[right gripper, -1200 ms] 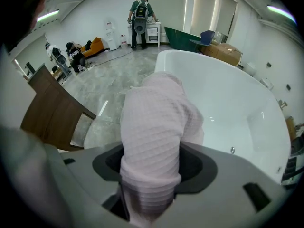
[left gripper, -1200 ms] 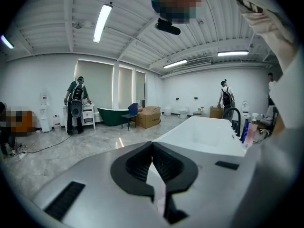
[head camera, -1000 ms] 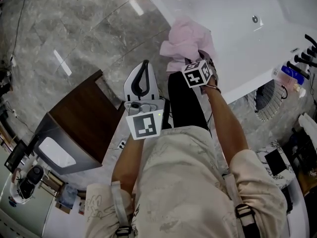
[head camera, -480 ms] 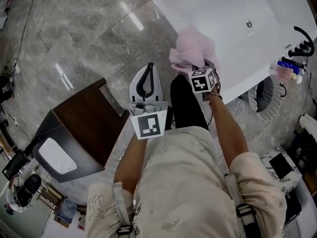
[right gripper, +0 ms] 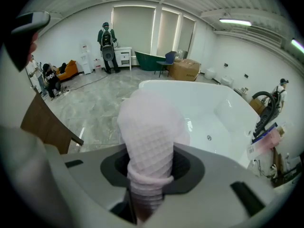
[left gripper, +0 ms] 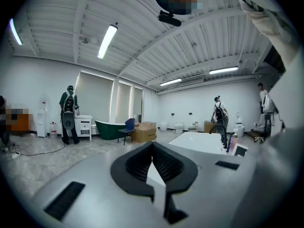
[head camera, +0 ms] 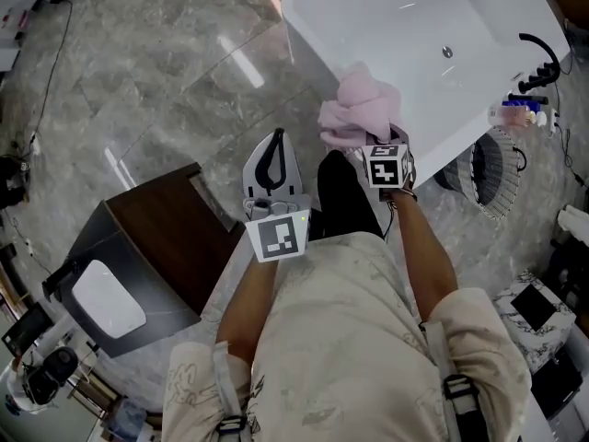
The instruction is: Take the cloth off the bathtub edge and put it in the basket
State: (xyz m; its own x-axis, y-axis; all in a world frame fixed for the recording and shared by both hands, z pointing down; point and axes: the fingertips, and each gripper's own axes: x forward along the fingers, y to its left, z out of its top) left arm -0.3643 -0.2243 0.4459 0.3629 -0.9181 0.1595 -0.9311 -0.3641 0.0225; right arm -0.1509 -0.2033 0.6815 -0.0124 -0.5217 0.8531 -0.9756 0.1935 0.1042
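My right gripper (head camera: 365,139) is shut on the pink waffle-weave cloth (head camera: 359,107), which bunches up over the near rim of the white bathtub (head camera: 304,26). In the right gripper view the cloth (right gripper: 149,127) stands up between the pads of that gripper (right gripper: 148,167), with the bathtub (right gripper: 223,108) behind it. A wire mesh basket (head camera: 492,178) stands on the floor to the right of the tub. My left gripper (head camera: 273,145) hangs to the left over the floor, shut and holding nothing. In its own view the left gripper (left gripper: 152,146) points out into the room.
A brown cabinet (head camera: 156,238) stands at the left. A black tap (head camera: 538,58) and bottles (head camera: 515,113) sit at the tub's right end. A black thing (head camera: 345,196) lies below the cloth. People (left gripper: 69,113) stand far off in the room.
The cloth, draped flat over the tub rim a second ago, is now gathered into a bunch in my right gripper and stands higher. The left gripper has hardly moved.
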